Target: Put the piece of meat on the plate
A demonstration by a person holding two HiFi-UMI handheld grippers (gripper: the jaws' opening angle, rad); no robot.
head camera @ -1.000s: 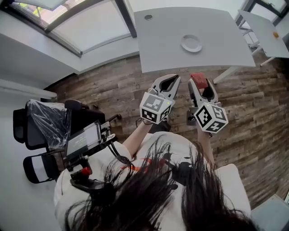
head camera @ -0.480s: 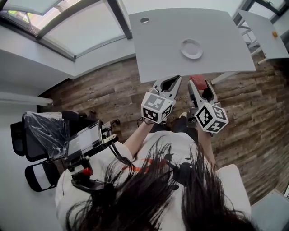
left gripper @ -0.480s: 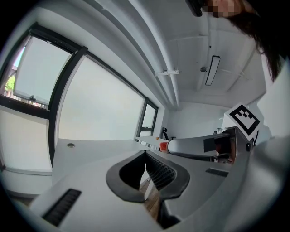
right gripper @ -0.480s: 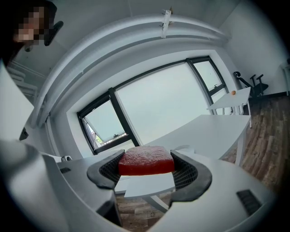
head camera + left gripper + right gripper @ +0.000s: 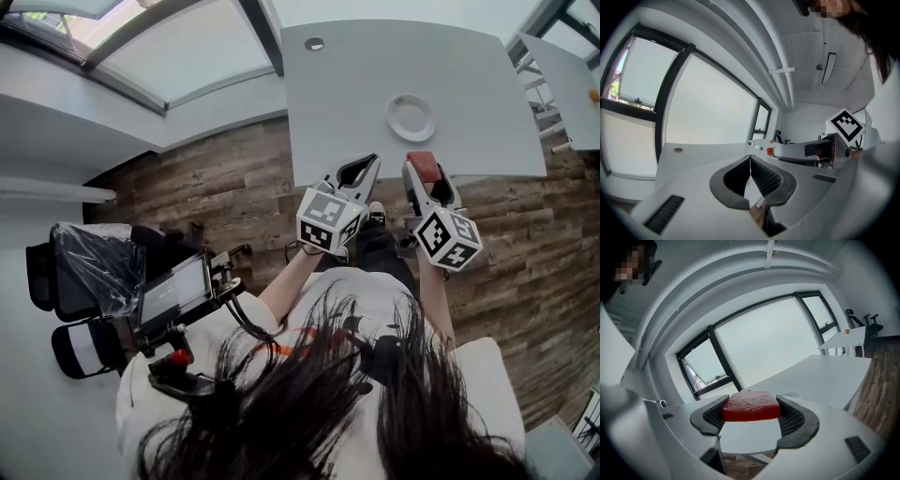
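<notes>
**Caller:** Left of the frame first: what's your left tool doing?

**Me:** My left gripper [image 5: 367, 162] is pressed together, pads meeting at the tips with nothing between them. It hangs over the wooden floor at centre frame, just short of the near edge of the white table [image 5: 347, 84].

**Caller:** And moving right?

**Me:** The plate [image 5: 411, 118] sits bare in the upper right of the head view, in from the table's near edge. Just below it in the picture, my right gripper [image 5: 424, 178] is pinching the piece of meat [image 5: 751, 406], so the meat is in the air at the table's near edge, not on the plate.

**Caller:** How's it handling?

**Me:** It's a flat red slab with a pebbled top. I've got it by two opposite side edges, ribbed pads on each, and it spans the gap level without drooping. I'd judge it light, with some give, and firm enough to keep its shape. The sides look smooth, so I'd guess it could slip if my squeeze slackens.

**Caller:** Good hold?

**Me:** I think so. It's gripped across the middle and kept flat, so it should land on its broad face.
</notes>
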